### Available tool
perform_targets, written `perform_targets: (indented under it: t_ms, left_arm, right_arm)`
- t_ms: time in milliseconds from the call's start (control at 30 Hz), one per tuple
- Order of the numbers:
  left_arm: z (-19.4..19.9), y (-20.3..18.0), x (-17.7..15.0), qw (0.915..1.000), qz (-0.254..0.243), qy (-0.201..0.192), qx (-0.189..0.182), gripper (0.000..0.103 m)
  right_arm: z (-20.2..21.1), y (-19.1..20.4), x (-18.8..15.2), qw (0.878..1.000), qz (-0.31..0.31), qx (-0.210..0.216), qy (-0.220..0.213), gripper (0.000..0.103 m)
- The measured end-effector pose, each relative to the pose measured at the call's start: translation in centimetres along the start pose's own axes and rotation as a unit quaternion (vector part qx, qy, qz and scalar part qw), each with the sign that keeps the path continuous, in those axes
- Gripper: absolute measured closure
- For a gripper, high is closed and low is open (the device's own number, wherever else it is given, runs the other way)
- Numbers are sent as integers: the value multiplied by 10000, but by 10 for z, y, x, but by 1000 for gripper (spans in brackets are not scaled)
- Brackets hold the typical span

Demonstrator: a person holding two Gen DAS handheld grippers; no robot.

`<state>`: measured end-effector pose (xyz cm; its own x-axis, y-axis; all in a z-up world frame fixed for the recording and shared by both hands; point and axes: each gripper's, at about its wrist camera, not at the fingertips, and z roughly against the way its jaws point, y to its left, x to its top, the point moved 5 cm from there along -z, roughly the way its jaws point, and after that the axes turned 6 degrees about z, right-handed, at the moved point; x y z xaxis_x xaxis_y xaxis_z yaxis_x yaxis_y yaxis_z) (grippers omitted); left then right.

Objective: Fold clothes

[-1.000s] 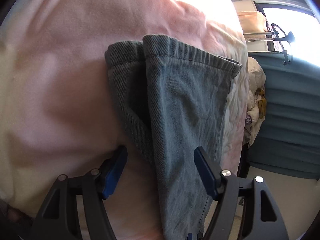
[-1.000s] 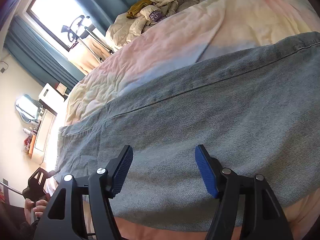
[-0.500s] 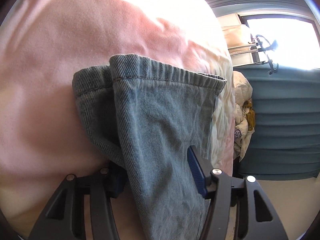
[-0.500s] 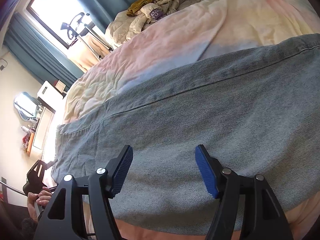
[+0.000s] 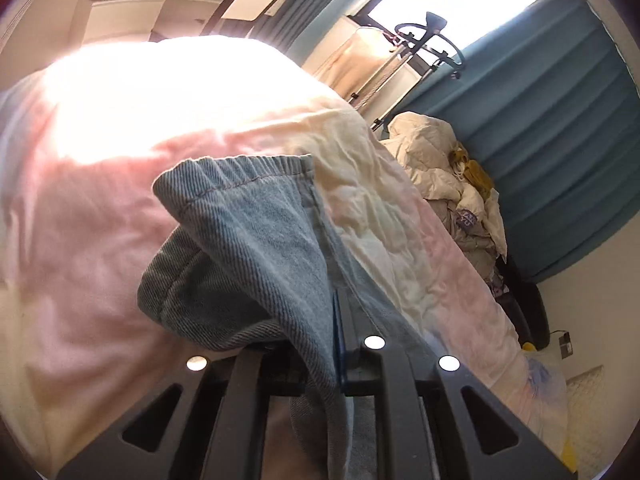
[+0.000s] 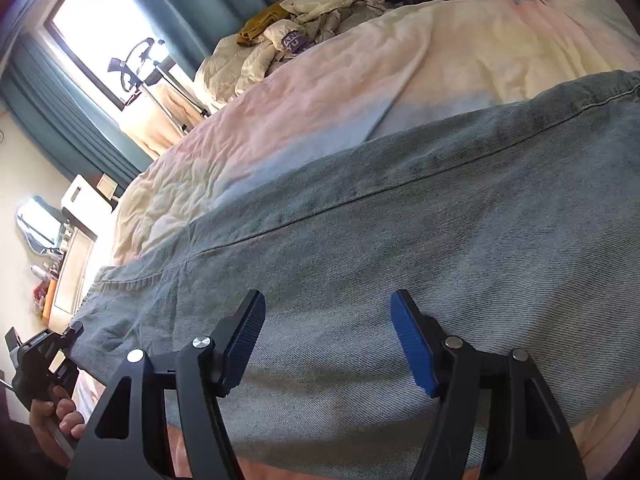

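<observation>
A pair of light blue denim jeans (image 6: 420, 240) lies spread along the near edge of the bed. In the left wrist view, its elastic waistband end (image 5: 248, 216) is bunched and lifted, and my left gripper (image 5: 320, 344) is shut on the denim, the cloth draping over its fingers. My right gripper (image 6: 328, 336) hovers open just above the flat denim with nothing between its blue pads. At the far left of the right wrist view a hand (image 6: 60, 412) holds the left gripper at the waistband.
The bed carries a pink and cream quilt (image 6: 320, 92). A heap of cream clothes (image 6: 304, 36) lies at its far side. Teal curtains (image 5: 552, 128), a bright window (image 6: 100, 28) and a standing rack (image 5: 420, 52) are behind. A white cabinet (image 6: 76, 240) stands beside the bed.
My left gripper went from open around the waistband to shut on it and has lifted and tilted with the cloth. The right gripper has stayed open over the jeans.
</observation>
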<state>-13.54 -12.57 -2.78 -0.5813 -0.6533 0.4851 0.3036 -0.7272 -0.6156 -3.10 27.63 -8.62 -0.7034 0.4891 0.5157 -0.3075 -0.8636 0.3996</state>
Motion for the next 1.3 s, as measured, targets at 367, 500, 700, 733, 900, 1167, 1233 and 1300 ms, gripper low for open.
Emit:
perform_targets:
  t_ms: [367,500,700,733,900,1167,1233,1300]
  left_arm:
    - [28,-142,-110,9712,-2254,156,-761,93]
    - [16,-156,-164,9550,-2790,542,-852,93]
    - [-28,-139,-235,9363,-3233,1318,-380,93]
    - [-34,-136,-242,9341,-3268,1407,-299,93]
    - [-39,-132,-259,9216,-3605,1441,-21,92]
    - [-3,-142,-251,8999,-4096,1486,-184,76]
    - [6,-143,-247,8983,-4118,1510,-279,76]
    - [15,-144,-244,8965,-4139,1534,-373,76]
  right_arm:
    - [35,-56,24,9938,-928,-44,-619,37]
    - [52,-82,28,9865,-1395,-36,-862,37]
    - [65,-101,26,9790,-1751,114,-1035,37]
    - [67,-104,25,9777,-1815,179,-1043,37]
    - [68,-111,23,9742,-1971,268,-1061,34]
    - [60,-94,26,9786,-1743,555,-945,34]
    - [59,-91,25,9786,-1721,660,-916,34]
    - [57,-85,23,9798,-1655,747,-838,34]
